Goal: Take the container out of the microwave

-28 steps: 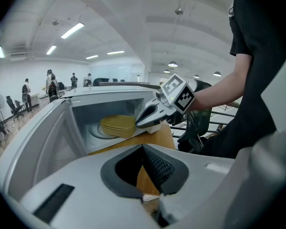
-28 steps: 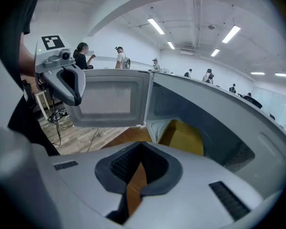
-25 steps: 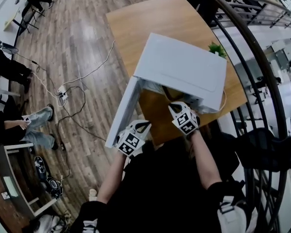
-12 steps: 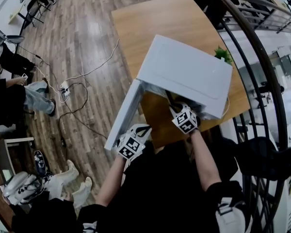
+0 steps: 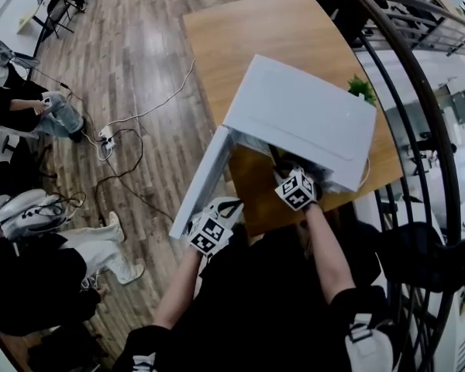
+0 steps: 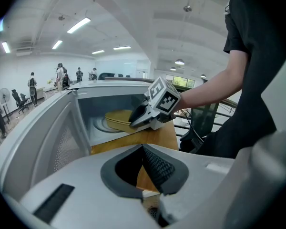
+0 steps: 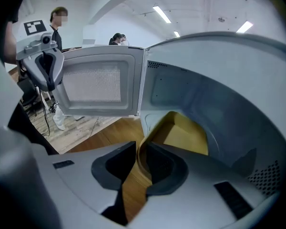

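Since a second ago the right gripper [image 7: 142, 149] has edged slightly deeper into the microwave [image 5: 302, 115], its forearm [image 5: 325, 246] stretched toward twelve o'clock. Its jaws pinch the near rim of the yellow container [image 7: 186, 137], which is inside the oven. At seven o'clock of the microwave, the left gripper [image 6: 143, 147] hangs by the open door [image 5: 201, 180], jaws closed on nothing. In the head view the microwave's top hides the container and the right jaws.
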